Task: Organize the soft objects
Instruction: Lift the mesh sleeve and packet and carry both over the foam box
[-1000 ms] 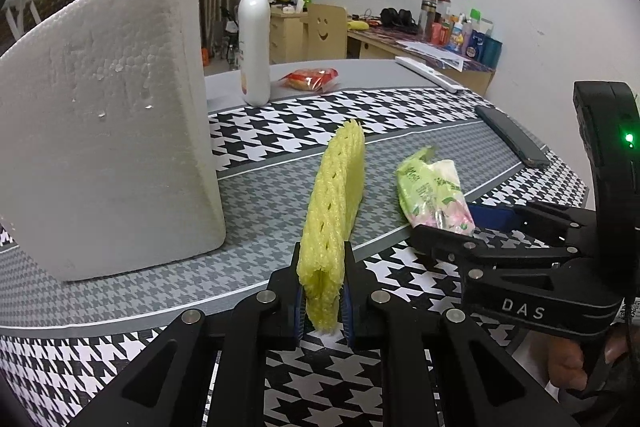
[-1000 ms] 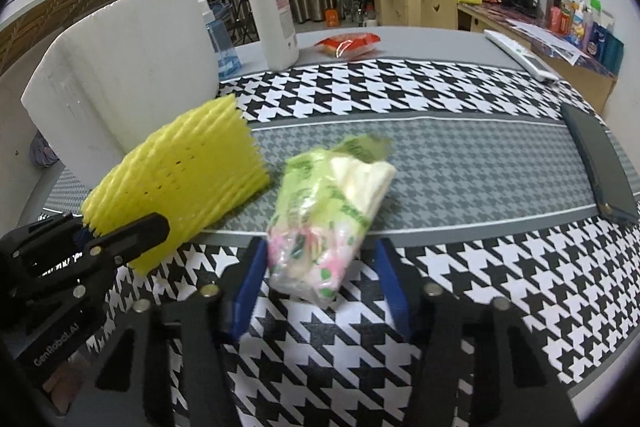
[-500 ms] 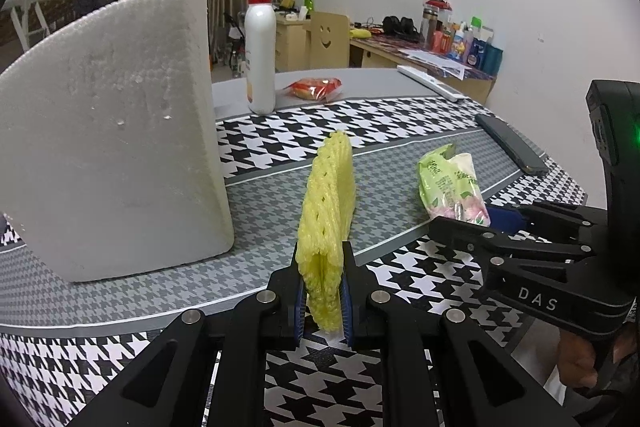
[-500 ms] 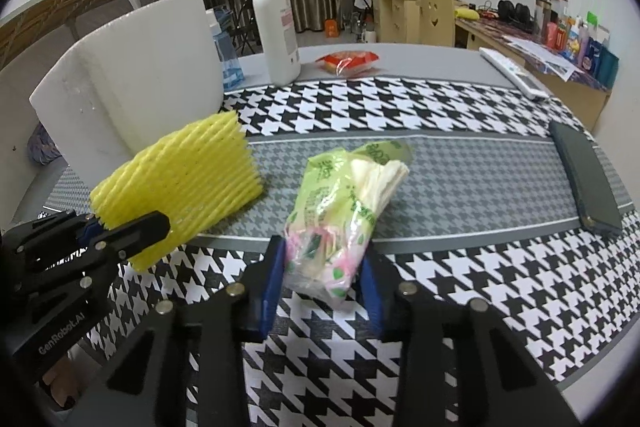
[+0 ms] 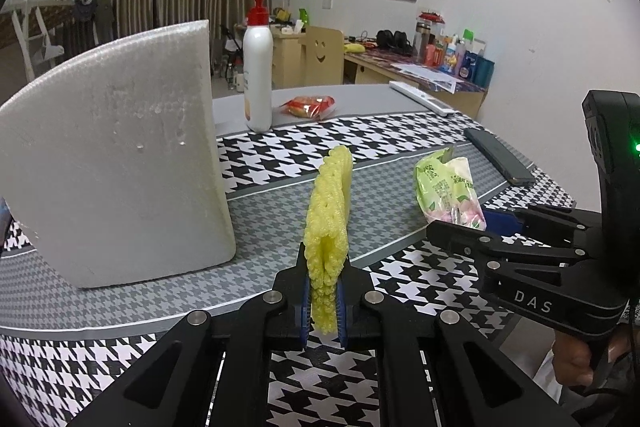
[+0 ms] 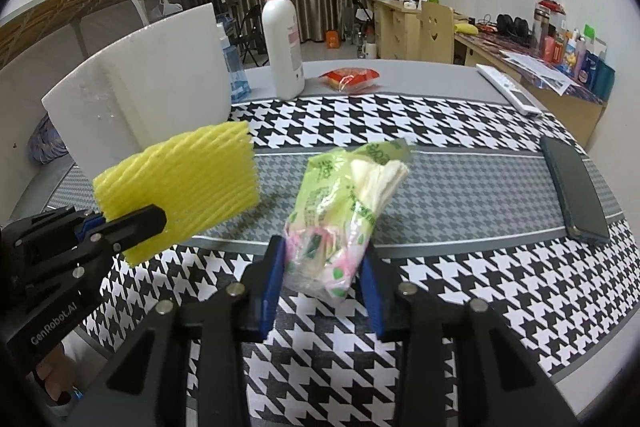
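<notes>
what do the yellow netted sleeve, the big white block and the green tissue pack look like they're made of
Yellow netted sleeve: looks like soft foam mesh, matte; its ribbed lattice pinches flat between the left gripper pads.
Big white block: probably expanded polystyrene, with a beaded, pitted, dull surface.
Green tissue pack: thin glossy plastic film, wrinkled, with paper tissues showing at its open end.

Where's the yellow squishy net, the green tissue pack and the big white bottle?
yellow foam net [image 5: 329,203], left wrist view, on its upper edge.
green tissue pack [image 6: 336,211], right wrist view, on its middle.
white pump bottle [image 6: 285,51], right wrist view, on its body.
</notes>
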{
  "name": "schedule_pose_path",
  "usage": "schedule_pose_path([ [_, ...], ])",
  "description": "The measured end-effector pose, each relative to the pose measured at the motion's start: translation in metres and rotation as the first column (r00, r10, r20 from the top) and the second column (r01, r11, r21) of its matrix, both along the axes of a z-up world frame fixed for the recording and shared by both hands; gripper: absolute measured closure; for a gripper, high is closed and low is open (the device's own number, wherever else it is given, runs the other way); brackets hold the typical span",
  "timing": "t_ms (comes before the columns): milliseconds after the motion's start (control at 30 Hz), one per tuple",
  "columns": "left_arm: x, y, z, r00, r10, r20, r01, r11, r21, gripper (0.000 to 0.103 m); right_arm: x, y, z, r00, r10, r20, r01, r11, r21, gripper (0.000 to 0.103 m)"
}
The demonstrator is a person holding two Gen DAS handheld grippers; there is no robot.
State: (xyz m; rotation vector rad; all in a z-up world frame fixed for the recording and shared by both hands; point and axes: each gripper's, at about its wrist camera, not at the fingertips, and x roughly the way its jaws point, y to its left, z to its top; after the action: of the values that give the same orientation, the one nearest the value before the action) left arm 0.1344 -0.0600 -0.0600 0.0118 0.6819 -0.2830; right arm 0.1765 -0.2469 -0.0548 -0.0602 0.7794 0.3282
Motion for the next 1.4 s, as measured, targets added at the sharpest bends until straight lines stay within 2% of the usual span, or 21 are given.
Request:
schedule_pose_path([
  [633, -0.013, 0.006, 0.023, 0.997, 0.038, 0.065, -0.040, 0.999, 0.025, 0.093, -0.013, 0.000, 0.020, 0.997, 0.014, 0.077, -0.014, 1.000, 0.003, 0.062],
  [1400, -0.026, 0.003, 0.041, 0.991, 0.028, 0.133, -0.034, 0.998, 0.045, 0.093, -0.027, -0.005, 0.041, 0.989, 0.009, 0.151, -0.011, 1.000, 0.011, 0.062],
])
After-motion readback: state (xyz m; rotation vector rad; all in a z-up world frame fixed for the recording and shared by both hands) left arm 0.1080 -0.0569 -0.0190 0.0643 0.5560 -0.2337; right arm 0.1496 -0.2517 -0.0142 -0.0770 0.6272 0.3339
